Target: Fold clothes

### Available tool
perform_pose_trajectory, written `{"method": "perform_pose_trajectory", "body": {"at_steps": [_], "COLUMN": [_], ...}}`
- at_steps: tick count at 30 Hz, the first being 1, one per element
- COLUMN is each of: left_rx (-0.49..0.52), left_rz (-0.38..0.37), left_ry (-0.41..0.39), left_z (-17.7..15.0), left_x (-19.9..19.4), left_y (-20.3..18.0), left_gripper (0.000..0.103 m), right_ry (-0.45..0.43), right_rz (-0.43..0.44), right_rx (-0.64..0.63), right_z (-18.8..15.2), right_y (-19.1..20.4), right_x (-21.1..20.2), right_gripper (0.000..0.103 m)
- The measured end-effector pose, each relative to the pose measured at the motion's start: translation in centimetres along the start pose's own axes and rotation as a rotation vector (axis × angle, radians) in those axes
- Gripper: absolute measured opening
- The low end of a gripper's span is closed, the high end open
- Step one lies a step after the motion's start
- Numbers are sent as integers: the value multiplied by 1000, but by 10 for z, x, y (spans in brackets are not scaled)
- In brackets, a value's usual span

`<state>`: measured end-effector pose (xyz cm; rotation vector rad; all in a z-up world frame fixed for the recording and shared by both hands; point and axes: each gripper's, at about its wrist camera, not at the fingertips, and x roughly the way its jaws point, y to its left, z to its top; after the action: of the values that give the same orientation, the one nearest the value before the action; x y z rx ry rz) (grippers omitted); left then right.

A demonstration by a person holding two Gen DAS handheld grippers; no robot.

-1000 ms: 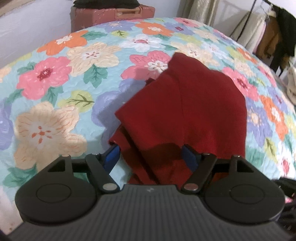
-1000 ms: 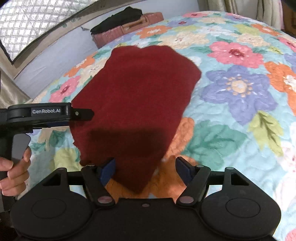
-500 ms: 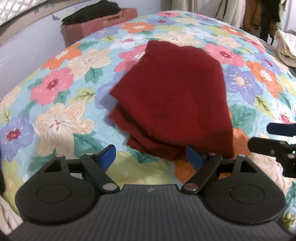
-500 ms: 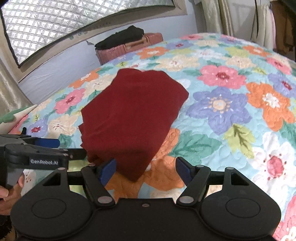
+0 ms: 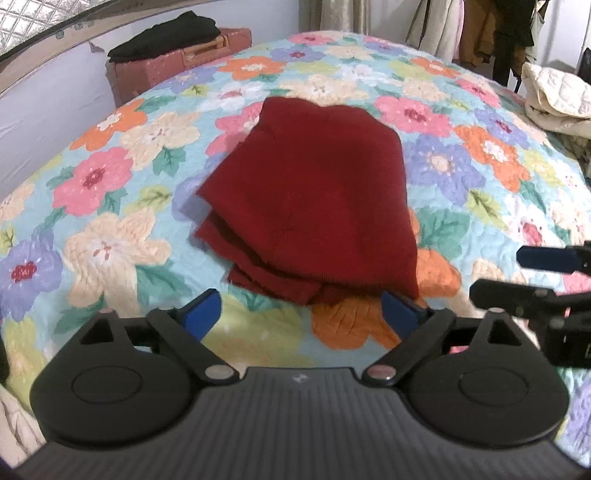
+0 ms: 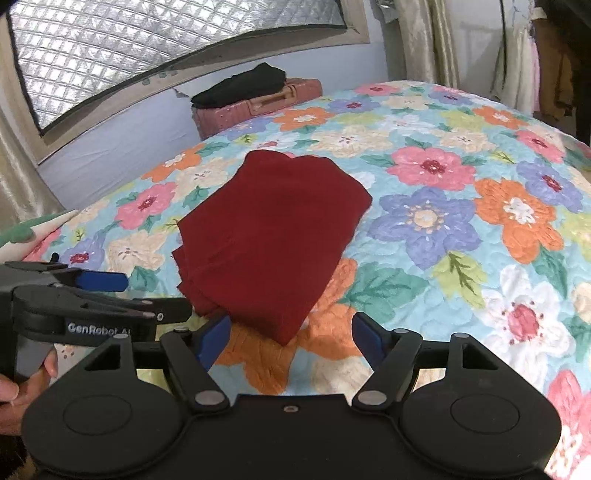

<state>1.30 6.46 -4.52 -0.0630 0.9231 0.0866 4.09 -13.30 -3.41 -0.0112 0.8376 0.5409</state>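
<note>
A dark red garment [image 5: 314,199] lies folded in several layers on the floral bedspread [image 5: 110,177]; it also shows in the right wrist view [image 6: 269,236]. My left gripper [image 5: 301,314] is open and empty, held just short of the garment's near edge. My right gripper [image 6: 290,336] is open and empty, above the garment's near corner without touching it. The left gripper also shows at the left of the right wrist view [image 6: 99,295], and the right gripper's fingers [image 5: 543,258] show at the right of the left wrist view.
A pink suitcase [image 6: 258,103] with black clothing [image 6: 240,85] on top stands at the far side of the bed. A cream quilted item [image 5: 554,96] lies at the right. Clothes hang at the back right [image 5: 491,33]. A foil-covered window [image 6: 166,48] is behind.
Both grippers have drawn back and risen from the red garment, which they stood over a second ago. The garment now lies folded on the bed, apart from both.
</note>
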Motion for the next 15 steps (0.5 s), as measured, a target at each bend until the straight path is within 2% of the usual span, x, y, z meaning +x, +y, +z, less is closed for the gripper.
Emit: {"method": "perform_pose_trajectory", "body": {"at_steps": [5, 11, 15], "left_rx": [29, 34, 46], "left_rz": [27, -3, -6], "left_ry": [53, 12, 21], "left_z": [-7, -4, -4], "left_x": [7, -8, -12], "left_y": [-5, -6, -8], "left_gripper": [98, 98, 98], "right_ry": [27, 46, 50], "right_rz": [-4, -8, -33], "right_rx": [-7, -28, -44], "right_z": [-2, -4, -4], "right_y": [8, 17, 23], "right_x": [0, -5, -12], "right_gripper": [78, 78, 78]}}
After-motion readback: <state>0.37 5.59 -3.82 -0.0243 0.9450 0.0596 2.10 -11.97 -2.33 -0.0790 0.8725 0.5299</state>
